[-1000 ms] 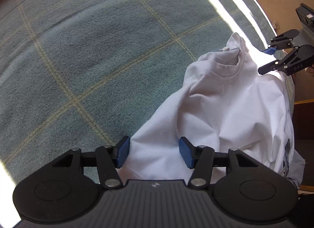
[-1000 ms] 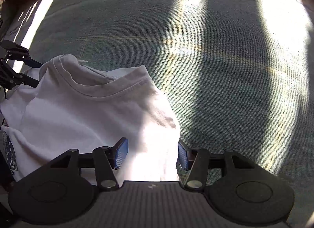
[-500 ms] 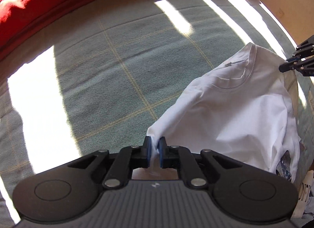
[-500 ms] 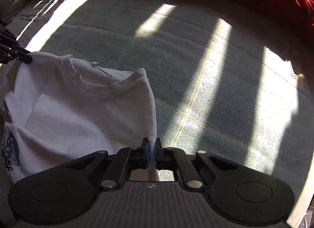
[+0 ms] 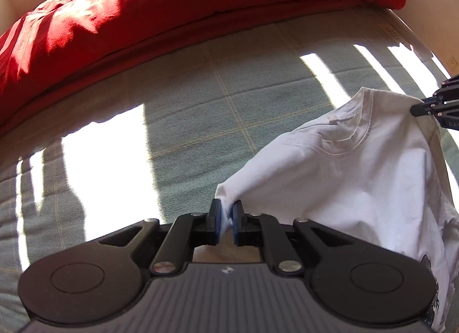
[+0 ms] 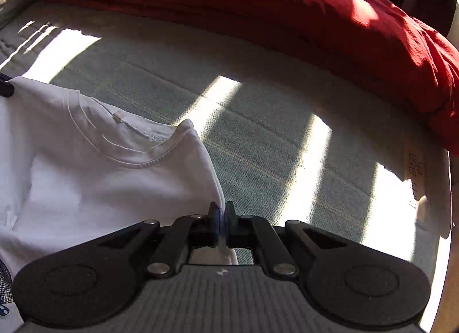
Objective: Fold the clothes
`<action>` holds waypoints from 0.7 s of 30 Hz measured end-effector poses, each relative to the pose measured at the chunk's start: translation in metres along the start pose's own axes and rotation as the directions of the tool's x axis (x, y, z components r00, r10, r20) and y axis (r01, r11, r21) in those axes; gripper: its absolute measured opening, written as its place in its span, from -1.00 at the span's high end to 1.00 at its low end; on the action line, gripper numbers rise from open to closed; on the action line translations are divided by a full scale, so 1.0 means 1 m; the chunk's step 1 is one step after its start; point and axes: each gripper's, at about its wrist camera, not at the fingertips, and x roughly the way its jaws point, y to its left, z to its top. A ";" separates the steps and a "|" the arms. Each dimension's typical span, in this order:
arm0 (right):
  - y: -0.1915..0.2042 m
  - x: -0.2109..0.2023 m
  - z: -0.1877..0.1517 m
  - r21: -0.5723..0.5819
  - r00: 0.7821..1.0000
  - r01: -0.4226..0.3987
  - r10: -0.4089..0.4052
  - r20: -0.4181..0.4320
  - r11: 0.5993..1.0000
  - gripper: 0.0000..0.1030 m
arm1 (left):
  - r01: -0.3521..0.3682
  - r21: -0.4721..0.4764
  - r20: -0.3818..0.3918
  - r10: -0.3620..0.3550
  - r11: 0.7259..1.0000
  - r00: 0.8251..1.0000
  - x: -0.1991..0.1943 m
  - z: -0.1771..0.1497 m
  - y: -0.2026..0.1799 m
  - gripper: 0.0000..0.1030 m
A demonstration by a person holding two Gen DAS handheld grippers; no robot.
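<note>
Above the green checked bedspread (image 5: 218,109), a white T-shirt (image 5: 358,189) is held up by its two shoulders, collar uppermost. The left gripper (image 5: 226,218) is pinched on the shoulder corner at 6 o'clock in its own view, and the right gripper (image 6: 222,219) is clamped likewise on the opposite shoulder. The shirt is stretched between both claws, probably so that it can be spread flat for folding. A red duvet (image 6: 315,9) is seen bunched at 12 o'clock, beyond the sunlit bedspread.
</note>
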 end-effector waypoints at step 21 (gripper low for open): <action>-0.004 -0.024 -0.052 0.232 0.998 -0.038 0.050 -0.045 0.972 0.18 | -0.073 -0.019 -0.011 0.073 0.997 0.997 -0.029 -0.044 -0.012 0.14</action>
